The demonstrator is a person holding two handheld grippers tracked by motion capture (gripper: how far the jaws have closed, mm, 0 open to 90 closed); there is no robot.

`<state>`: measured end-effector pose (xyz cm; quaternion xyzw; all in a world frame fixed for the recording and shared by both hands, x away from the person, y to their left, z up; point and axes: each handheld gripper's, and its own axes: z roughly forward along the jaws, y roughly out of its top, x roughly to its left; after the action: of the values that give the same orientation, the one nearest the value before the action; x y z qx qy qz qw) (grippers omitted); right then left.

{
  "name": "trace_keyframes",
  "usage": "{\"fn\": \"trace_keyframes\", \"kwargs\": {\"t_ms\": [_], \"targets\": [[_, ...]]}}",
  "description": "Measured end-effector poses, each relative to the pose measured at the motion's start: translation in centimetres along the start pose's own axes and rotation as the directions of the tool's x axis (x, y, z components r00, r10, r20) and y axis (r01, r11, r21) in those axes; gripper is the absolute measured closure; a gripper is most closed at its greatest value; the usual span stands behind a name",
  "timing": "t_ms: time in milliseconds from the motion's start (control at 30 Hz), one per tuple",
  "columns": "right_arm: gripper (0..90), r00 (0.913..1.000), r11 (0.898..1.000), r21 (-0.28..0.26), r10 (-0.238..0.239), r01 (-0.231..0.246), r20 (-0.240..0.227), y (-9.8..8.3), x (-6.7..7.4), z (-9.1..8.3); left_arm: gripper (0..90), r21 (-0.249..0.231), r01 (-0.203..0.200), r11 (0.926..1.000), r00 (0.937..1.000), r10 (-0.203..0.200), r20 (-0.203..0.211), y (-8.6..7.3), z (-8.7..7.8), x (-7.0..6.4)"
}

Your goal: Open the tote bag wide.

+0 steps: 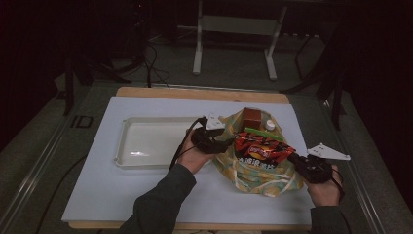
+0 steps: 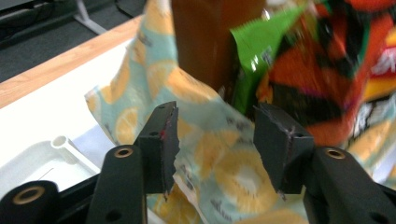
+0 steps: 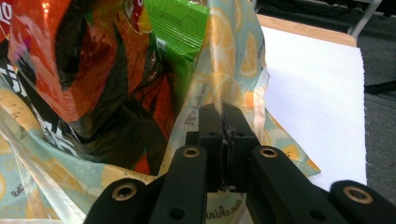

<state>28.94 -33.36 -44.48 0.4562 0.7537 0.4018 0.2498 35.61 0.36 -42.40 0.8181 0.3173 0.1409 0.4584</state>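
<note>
Lemon-print bag [image 1: 255, 176] is lying on the white table cover [image 1: 97, 195] just right of the white tray [image 1: 146, 141], holding a red snack packet [image 1: 263, 148]; the right gripper [image 3: 223, 133] is pinching its edge, while the left gripper [image 2: 215, 140] is straddling its fabric with jaws apart

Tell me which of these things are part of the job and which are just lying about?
In use: lemon-print fabric bag, red crisp packet, green packet, brown carton, left gripper, right gripper.
Lying about: white plastic tray, white table sheet.
</note>
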Motion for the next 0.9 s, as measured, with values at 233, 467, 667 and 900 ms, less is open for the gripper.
{"fn": "trace_keyframes", "kwargs": {"t_ms": [233,467,667,900], "targets": [[88.0,1.0000,1.000,0.003,-0.002,0.002,-0.006,0.1,0.2,0.2,40.3,0.000,0.068,0.9977,0.9973,-0.068,-0.027,0.4,1.3,0.0],[87.9,0.9999,1.000,0.002,-0.006,0.006,-0.010,0.1,0.2,0.4,47.5,0.050,0.085,0.9951,0.9952,-0.082,-0.053,0.4,2.3,-0.2],[89.1,1.0000,1.000,0.005,-0.007,0.007,0.002,0.2,0.0,0.4,85.2,0.125,0.051,0.9909,0.9956,-0.040,-0.085,0.2,2.7,-0.1],[90.0,0.9986,1.000,0.012,-0.005,0.004,0.053,1.0,-0.7,0.4,89.2,0.135,0.021,0.9907,0.9901,-0.002,-0.140,0.2,2.4,1.0]]}}
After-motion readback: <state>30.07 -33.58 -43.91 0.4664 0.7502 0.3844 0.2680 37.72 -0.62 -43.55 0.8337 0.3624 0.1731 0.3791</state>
